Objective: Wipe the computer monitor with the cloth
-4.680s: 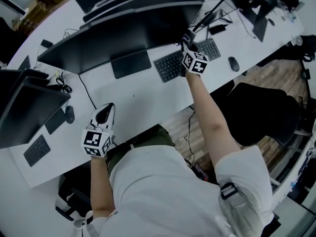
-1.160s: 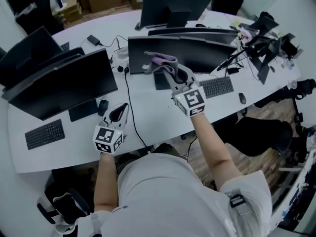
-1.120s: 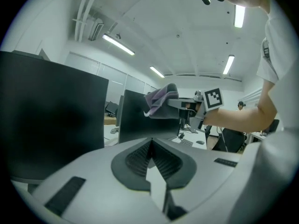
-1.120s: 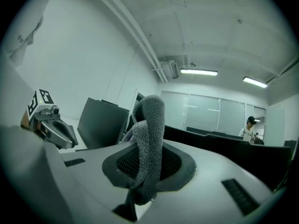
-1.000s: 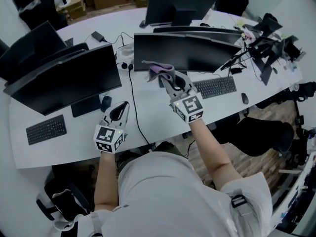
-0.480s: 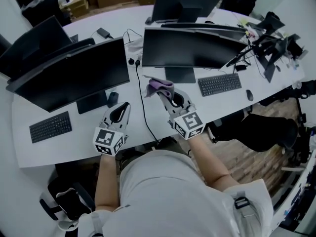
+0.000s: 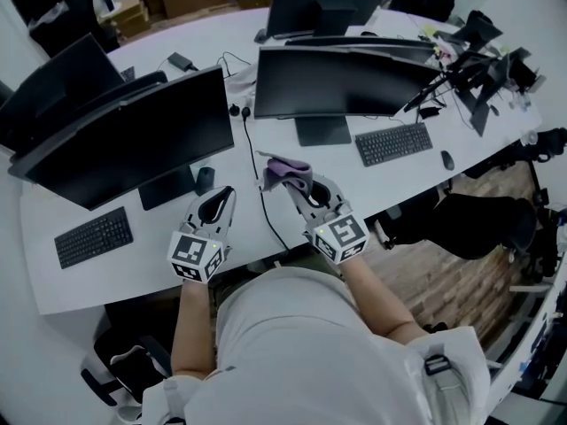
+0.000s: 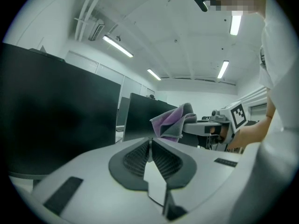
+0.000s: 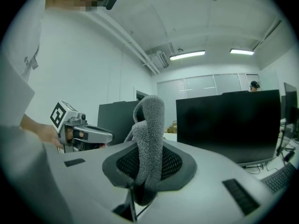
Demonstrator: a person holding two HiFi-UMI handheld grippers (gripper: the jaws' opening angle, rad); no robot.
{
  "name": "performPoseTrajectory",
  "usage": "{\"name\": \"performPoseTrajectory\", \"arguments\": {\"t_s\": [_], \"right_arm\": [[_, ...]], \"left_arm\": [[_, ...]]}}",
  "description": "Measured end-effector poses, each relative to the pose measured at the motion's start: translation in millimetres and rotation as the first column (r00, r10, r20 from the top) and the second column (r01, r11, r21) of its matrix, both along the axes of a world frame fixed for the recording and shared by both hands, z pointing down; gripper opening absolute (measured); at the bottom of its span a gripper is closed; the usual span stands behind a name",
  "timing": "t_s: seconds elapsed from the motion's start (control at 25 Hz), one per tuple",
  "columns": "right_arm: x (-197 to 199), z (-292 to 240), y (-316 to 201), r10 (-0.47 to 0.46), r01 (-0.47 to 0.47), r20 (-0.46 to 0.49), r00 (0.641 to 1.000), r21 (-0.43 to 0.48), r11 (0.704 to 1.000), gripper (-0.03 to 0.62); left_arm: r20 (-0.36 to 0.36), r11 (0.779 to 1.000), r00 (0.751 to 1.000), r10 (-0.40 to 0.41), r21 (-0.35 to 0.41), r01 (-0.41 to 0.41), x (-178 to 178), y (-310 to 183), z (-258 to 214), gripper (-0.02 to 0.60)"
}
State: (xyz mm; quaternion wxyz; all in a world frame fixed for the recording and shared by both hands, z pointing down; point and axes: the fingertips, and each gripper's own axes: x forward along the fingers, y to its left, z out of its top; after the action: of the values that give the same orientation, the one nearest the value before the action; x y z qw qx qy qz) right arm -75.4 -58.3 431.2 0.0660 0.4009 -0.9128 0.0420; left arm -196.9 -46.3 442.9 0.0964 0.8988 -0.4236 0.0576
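Wiping looks not started: my right gripper [image 7: 299,186] pinches the cloth [image 7: 285,167] in front of the monitor [image 7: 341,82], and my left gripper [image 7: 221,197] is closed on nothing.

Cloth [image 9: 149,139] — lower end hidden between jaws, keyboard [image 9: 279,177] cut by picture's edge

White desk [image 7: 146,257] carries monitors [image 7: 133,135], keyboards [image 7: 392,143] and cables [image 7: 252,153]

head cam top-down, all views share cloth [image 7: 287,168]
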Motion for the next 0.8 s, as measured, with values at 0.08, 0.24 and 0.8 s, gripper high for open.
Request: {"name": "performPoseTrajectory", "arguments": {"t_s": [0.08, 0.24, 0.8], "right_arm": [[-1, 1, 2, 0.008, -0.008, -0.003, 1.0, -0.001, 1.0, 0.062], [2, 4, 3, 0.02, -0.02, -0.01, 1.0, -0.002, 1.0, 0.061], [14, 14, 3, 0.084, -0.084, -0.017, 0.996, -0.031, 0.996, 0.058]], "left_arm": [[-0.002, 1.0, 1.0, 0.01, -0.002, -0.01, -1, 0, 1, 0.003], [0.0, 1.0, 1.0, 0.029, -0.004, -0.029, -2, 0, 3, 0.006], [-0.009, 0.995, 0.995, 0.096, -0.008, -0.096, 8, -6, 9, 0.006]]}}
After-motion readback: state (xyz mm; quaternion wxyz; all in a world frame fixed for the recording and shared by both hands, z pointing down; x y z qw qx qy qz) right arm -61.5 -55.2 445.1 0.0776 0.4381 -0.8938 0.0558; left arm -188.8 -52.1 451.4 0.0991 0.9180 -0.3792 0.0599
